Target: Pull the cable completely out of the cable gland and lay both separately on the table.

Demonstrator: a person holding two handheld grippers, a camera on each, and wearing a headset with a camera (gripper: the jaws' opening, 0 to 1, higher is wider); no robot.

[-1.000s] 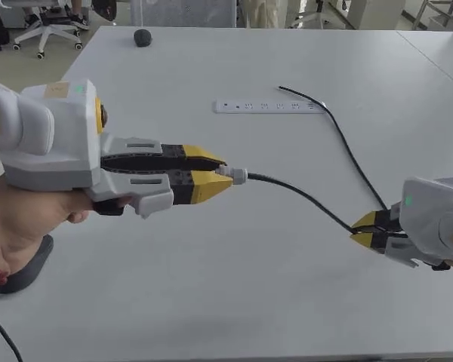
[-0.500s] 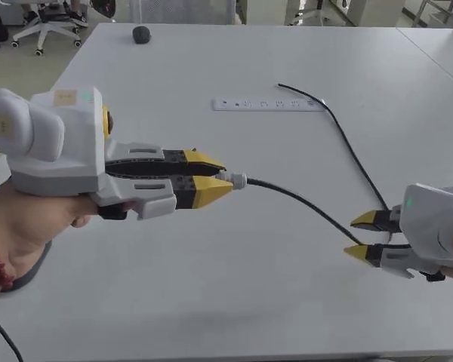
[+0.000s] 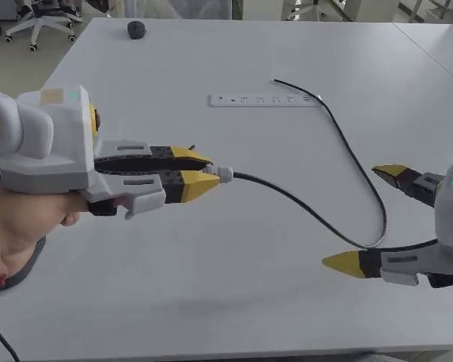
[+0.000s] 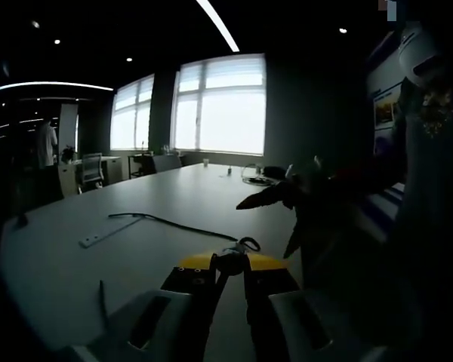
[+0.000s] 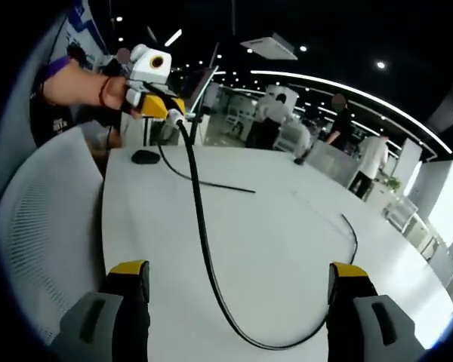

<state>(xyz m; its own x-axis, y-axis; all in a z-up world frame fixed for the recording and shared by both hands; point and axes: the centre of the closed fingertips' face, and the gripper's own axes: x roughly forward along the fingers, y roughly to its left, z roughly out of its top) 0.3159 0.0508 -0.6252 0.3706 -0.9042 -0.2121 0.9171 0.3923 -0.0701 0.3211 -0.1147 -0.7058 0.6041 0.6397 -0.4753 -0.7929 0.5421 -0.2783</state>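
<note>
- Right gripper (image 3: 366, 219): since the earlier frames its jaws have been let off the cable (image 3: 302, 202) and spread wide. They are now far apart, with nothing held.
- Cable: the released part has slumped into a loose bend, seen in the head view between the open jaws. In the right gripper view (image 5: 238, 270) the cable (image 5: 200, 226) runs up between the two yellow tips toward the left gripper (image 5: 166, 105).
- Left gripper (image 3: 204, 172): raised above the tabletop (image 3: 211, 302), with its jaws closed on the cable gland (image 3: 223, 174). Only the very tips appear to grip the fitting.
- Cable gland: still threaded on the cable, which leaves its front end. In the left gripper view it is seen pinched between the tips (image 4: 230, 258).
- Cable, far part: laid across the tabletop, passing the end of the power strip (image 3: 264, 99).
- Task state, as judged: not yet separated, so a fresh hold on the cable is needed.
- Risk: the slack cable may be missed or only grazed when the wide jaws are closed.
- Risk: the gland may be pulled from the shallow tip hold if the cable binds inside it.
- Risk: a pull made off-axis may jam the cable in the gland.
- Risk: the power strip may be dragged by the trailing length.
</note>
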